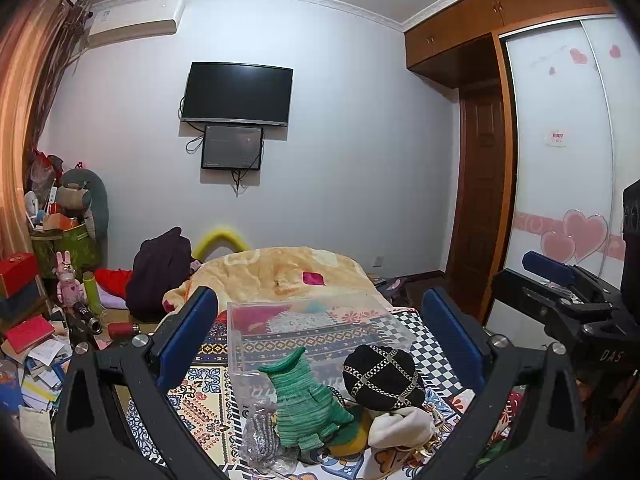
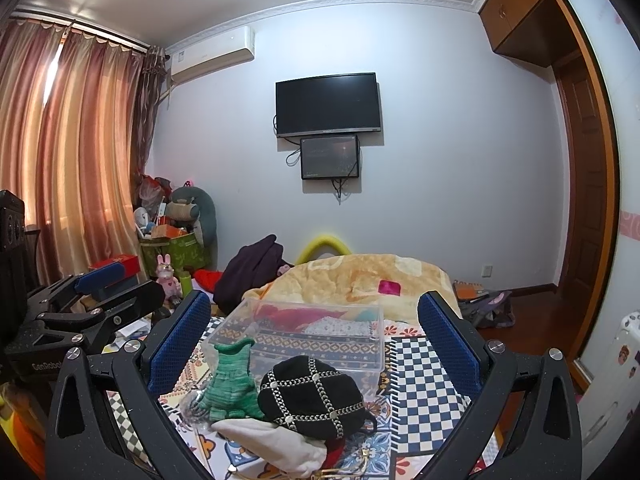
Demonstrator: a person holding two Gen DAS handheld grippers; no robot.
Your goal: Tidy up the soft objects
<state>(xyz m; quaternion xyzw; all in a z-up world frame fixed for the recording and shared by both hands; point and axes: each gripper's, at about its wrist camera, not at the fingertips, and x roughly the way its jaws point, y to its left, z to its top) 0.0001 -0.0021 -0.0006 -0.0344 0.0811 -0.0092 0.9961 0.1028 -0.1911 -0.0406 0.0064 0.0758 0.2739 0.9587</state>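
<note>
While both claws hover above the bed [image 1: 424, 344], each is spread wide and pinches nothing: the left claw [image 1: 320, 344] frames the lower middle of its view, the right claw [image 2: 316, 344] likewise. Low in the centre of both views lies a small heap of soft things: a green knitted garment [image 1: 304, 404], a black hat [image 1: 384, 376] crossed with chain trim touching it on the right, and a cream cloth [image 1: 400, 426] beneath them. Just behind the heap stands a clear plastic box [image 1: 316, 324] on the patterned bedspread. At mid-height beyond lies an orange blanket [image 1: 280, 272]; a dark television [image 1: 238, 94] hangs above
</note>
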